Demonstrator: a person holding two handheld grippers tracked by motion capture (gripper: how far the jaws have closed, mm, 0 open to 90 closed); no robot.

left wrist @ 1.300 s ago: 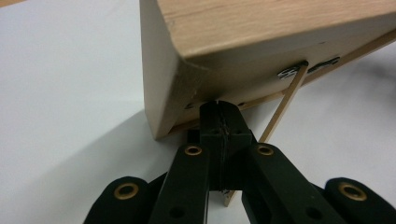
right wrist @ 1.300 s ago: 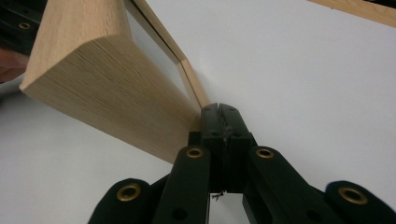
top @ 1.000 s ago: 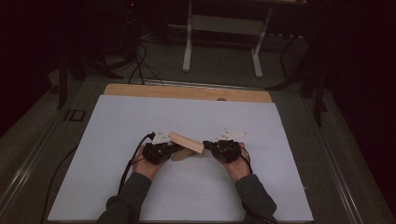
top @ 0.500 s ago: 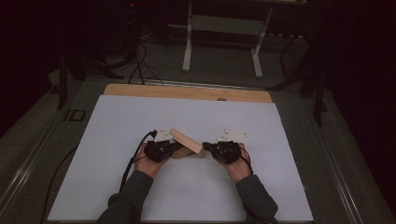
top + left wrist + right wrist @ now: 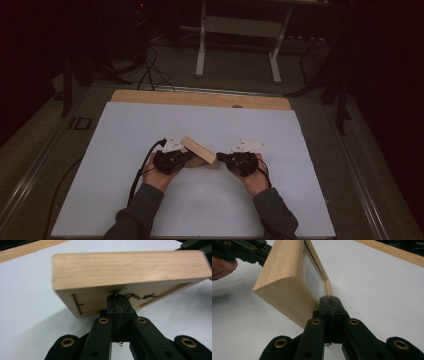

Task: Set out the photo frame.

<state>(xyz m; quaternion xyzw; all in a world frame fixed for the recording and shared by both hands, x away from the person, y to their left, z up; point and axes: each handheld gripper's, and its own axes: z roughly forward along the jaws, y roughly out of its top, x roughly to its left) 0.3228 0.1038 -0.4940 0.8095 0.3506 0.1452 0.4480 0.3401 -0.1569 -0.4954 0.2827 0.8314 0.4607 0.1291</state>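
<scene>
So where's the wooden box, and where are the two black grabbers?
wooden box [image 5: 200,150]: high view, its light top face.
left gripper [image 5: 117,298]: left gripper view, its closed jaw tips.
right gripper [image 5: 330,300]: right gripper view, its closed jaw tips.

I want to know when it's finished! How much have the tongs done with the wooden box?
Done: both tongs have reached the wooden box, and it is tipped up off the white sheet. In hand: the left tongs and the right tongs are shut, each pressed against an edge. Left: perhaps turning it over or setting it down; I can't tell which.
</scene>
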